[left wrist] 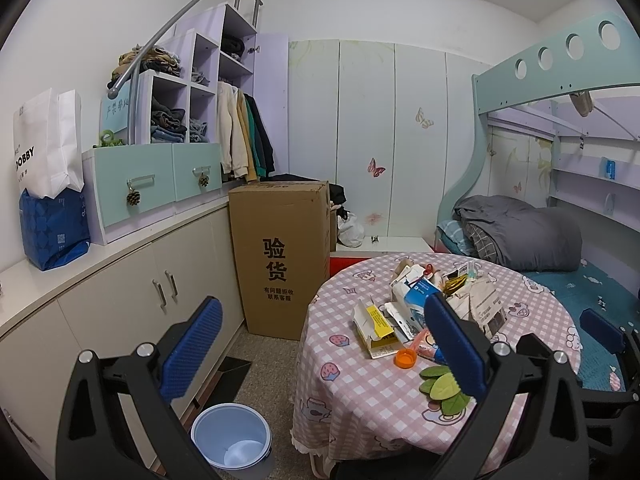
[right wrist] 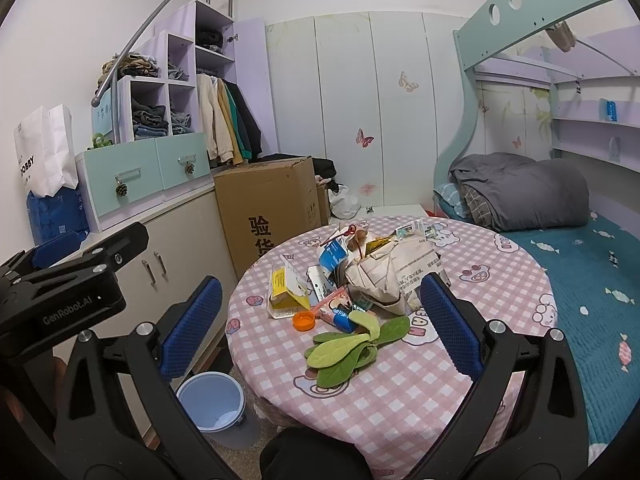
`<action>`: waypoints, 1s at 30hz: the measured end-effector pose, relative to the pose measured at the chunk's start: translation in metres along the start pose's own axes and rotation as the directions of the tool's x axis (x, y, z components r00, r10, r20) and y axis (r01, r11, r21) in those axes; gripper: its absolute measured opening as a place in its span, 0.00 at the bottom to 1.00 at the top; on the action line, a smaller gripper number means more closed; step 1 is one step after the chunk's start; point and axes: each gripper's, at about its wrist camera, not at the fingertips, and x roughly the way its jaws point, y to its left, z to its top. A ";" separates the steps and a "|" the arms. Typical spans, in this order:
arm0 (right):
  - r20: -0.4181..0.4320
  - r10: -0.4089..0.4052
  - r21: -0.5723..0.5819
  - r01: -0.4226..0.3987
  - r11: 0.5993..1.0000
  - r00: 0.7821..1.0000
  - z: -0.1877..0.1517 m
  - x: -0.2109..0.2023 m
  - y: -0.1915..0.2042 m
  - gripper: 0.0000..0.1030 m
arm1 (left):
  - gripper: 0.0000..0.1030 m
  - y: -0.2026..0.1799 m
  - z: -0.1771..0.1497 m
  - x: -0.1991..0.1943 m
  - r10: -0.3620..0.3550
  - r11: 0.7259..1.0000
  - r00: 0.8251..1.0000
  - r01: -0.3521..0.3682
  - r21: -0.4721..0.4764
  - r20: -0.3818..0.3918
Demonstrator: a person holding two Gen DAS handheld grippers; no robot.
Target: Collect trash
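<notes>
Trash: heap mid-bench [right wrist: 400,380], bin [right wrist: 212,404] on the floor beside it.
- Leaves [right wrist: 352,348]: light, limp; pinch the stems.
- Orange cap [right wrist: 303,321]: small, hard, slippery.
- Yellow carton [right wrist: 286,292]: crushable; grip an edge.

Your left claw [left wrist: 324,344] and right claw [right wrist: 320,328]: both wide open, empty.

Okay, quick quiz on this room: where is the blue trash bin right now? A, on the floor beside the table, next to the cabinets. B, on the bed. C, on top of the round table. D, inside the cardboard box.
A: the blue trash bin stands on the floor between the round table and the cabinets, apart from the trash pile on the tabletop.
</notes>
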 end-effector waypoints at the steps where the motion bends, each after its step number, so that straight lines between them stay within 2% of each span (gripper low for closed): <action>1: -0.001 0.000 0.000 0.000 1.000 1.000 0.000 0.000 0.000 0.94 | 0.96 0.000 0.000 0.000 0.000 1.000 1.000 0.000 0.000 -0.001; 30: -0.022 0.005 0.005 -0.005 1.000 1.000 -0.008 0.001 0.003 0.94 | 0.96 -0.001 -0.011 0.002 0.004 1.000 1.000 -0.004 0.009 -0.011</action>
